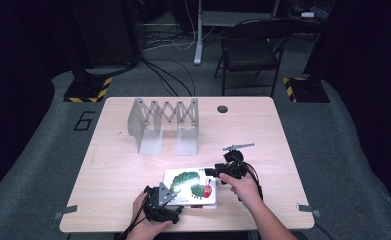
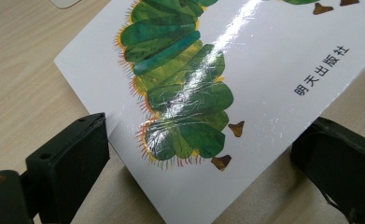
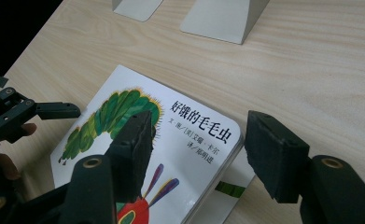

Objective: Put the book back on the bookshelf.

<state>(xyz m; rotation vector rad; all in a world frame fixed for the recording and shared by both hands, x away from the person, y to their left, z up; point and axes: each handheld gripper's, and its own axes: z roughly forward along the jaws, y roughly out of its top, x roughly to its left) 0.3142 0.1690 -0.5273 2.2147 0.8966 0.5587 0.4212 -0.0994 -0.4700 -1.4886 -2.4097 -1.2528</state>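
Left claw [image 1: 175, 212] sits at the near left corner of the picture book [image 1: 190, 186] in the high view, held in the person's left hand [image 1: 144, 224], while the right claw [image 1: 210, 171] reaches in at the book's far right corner from the right hand [image 1: 245, 190]. The book lies flat on the table [image 1: 113, 165] near its front edge, well in front of the grey folding book rack [image 1: 164, 122] standing toward the back.

From the left gripper view, the left claw [image 2: 208, 154] stands wide, one jaw on each side of the book's [image 2: 245, 84] corner; the glossy white cover with its green caterpillar runs between them, and neither pad visibly presses on it.

Seen in the right gripper view, the right claw [image 3: 196, 149] straddles the cover's rounded corner [image 3: 203, 140]. One jaw is over the cover, the other outside the edge above the table [image 3: 311, 70]; whether the pads touch the cover I cannot tell. A second cover edge shows under the corner. The left claw [image 3: 70, 111] shows at the book's far side, and the rack's two feet [image 3: 222, 16] stand beyond.
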